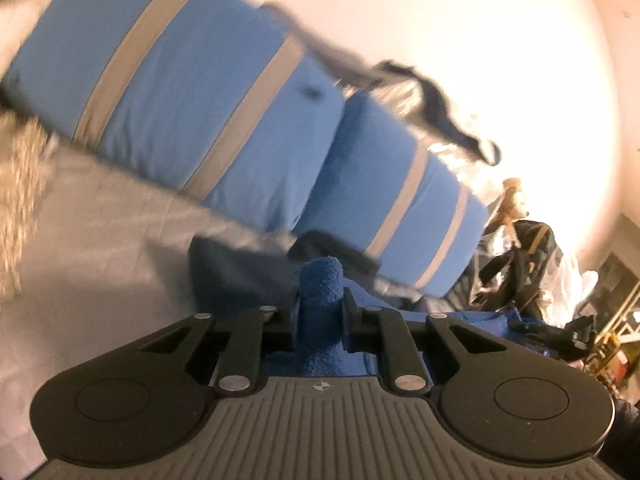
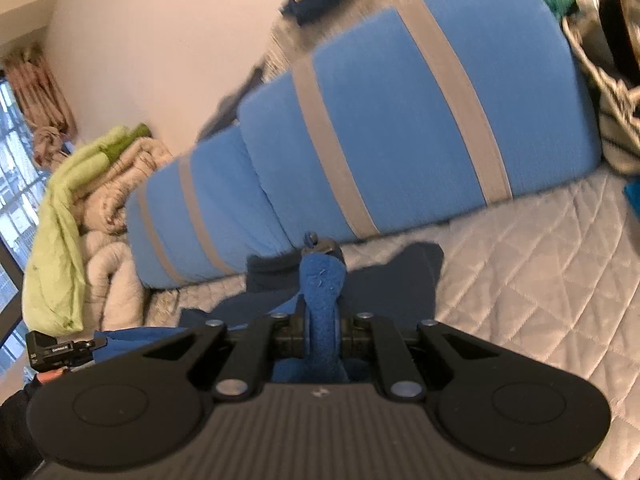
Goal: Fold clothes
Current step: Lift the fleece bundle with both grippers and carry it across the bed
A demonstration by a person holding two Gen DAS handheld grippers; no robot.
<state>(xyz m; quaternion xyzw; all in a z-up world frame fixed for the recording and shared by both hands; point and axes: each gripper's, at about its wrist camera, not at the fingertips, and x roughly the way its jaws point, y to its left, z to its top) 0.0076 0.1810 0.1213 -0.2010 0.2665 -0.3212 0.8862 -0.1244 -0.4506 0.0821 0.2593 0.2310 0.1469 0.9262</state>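
Observation:
My left gripper (image 1: 320, 304) is shut on a bunched fold of a fuzzy blue garment (image 1: 320, 280), which stands up between its fingers. My right gripper (image 2: 322, 312) is shut on another part of the same blue garment (image 2: 322, 280). The cloth hangs below both grippers over a quilted grey bedspread (image 2: 520, 264). A darker navy part of the garment (image 2: 384, 292) lies ahead of the right gripper, and shows in the left wrist view (image 1: 240, 268) too. How the rest of the garment lies is hidden by the gripper bodies.
Two blue pillows with grey stripes (image 1: 192, 92) (image 2: 420, 120) lie along the wall behind the garment. A pile of beige and green bedding (image 2: 92, 208) sits at the left. Dark clothes and bags (image 1: 520, 264) crowd the bed's far right end.

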